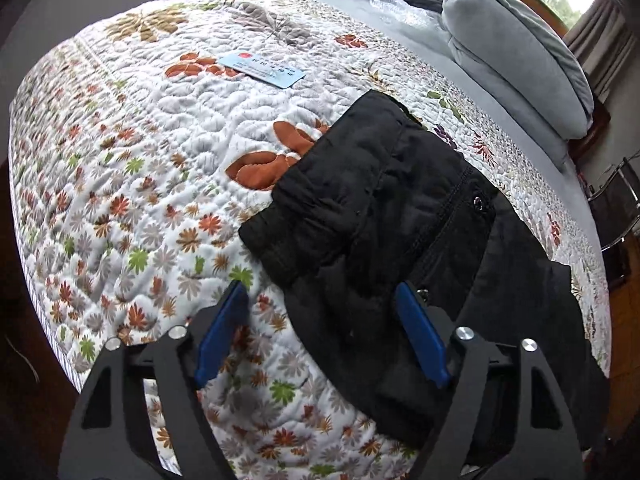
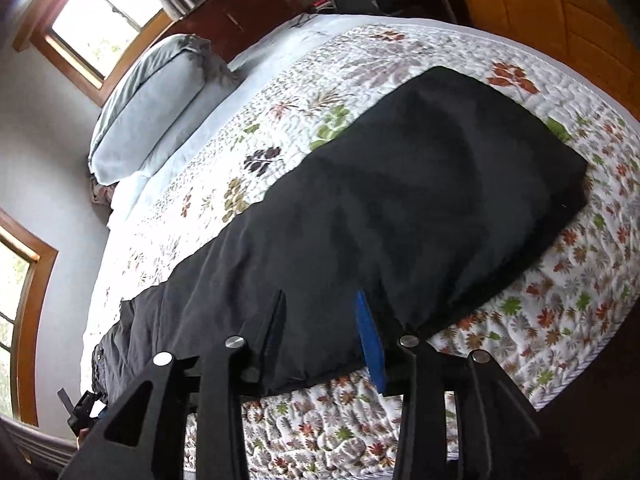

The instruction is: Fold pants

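Black pants (image 1: 376, 208) lie on a floral quilt (image 1: 132, 184), the waistband end with zipper and snap toward the left gripper. My left gripper (image 1: 320, 300) is open, its blue pads either side of the waist edge, holding nothing. In the right wrist view the pants (image 2: 400, 200) stretch across the quilt (image 2: 560, 280). My right gripper (image 2: 322, 304) hovers at the near edge of the pant legs with its jaws apart; the fabric lies between and under the fingertips, not visibly pinched.
A light blue card (image 1: 262, 69) lies on the quilt beyond the pants. A grey pillow (image 1: 516, 52) sits at the head of the bed, also in the right wrist view (image 2: 148, 108). Windows (image 2: 92, 24) and a wooden wardrobe (image 2: 560, 20) surround the bed.
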{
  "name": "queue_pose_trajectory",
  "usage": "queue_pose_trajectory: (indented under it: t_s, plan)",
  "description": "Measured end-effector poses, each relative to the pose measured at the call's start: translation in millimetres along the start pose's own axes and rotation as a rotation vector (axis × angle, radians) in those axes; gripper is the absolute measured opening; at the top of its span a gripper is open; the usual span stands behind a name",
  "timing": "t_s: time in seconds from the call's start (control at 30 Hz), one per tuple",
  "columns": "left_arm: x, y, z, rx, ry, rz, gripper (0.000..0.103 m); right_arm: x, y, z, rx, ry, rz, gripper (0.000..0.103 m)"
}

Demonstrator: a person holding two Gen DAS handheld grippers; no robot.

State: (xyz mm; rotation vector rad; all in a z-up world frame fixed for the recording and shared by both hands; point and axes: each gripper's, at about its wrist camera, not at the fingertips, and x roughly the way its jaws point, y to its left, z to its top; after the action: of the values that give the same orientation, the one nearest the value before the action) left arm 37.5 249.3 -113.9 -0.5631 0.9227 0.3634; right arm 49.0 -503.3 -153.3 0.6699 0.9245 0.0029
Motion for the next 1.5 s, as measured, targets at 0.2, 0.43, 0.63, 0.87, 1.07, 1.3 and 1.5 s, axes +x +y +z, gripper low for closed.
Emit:
queue_pose_trajectory:
  t_s: [0.2,0.43,0.63,0.87,1.07,1.3,1.5]
  plan:
    - [-1,-5,0,-0.002,0.001,-0.022,0.054,5,-10,-4,0.024,0.012,-0.008,0.039]
    - [-16,-1,-3,-0.022,-0.002,-0.070,0.031,11,-13,-5,0.023,0.026,-0.002,0.040]
    - [-18,-1,-12,-0.004,-0.005,-0.044,0.026,8,-18,-3,0.026,0.020,-0.001,0.041]
    - [-21,-6,-16,0.022,-0.021,-0.024,0.028,-1,-38,-4,0.076,-0.006,0.003,0.041]
    - [-52,-19,-19,0.083,-0.130,0.089,0.043,-16,-67,-4,0.185,-0.070,0.033,0.060]
    - [-93,-68,-26,0.186,-0.275,0.022,0.096,-26,-114,-10,0.352,-0.131,0.078,0.063]
    - [-84,-118,-37,0.288,-0.219,-0.073,0.100,-19,-156,-15,0.478,-0.162,0.178,0.064]
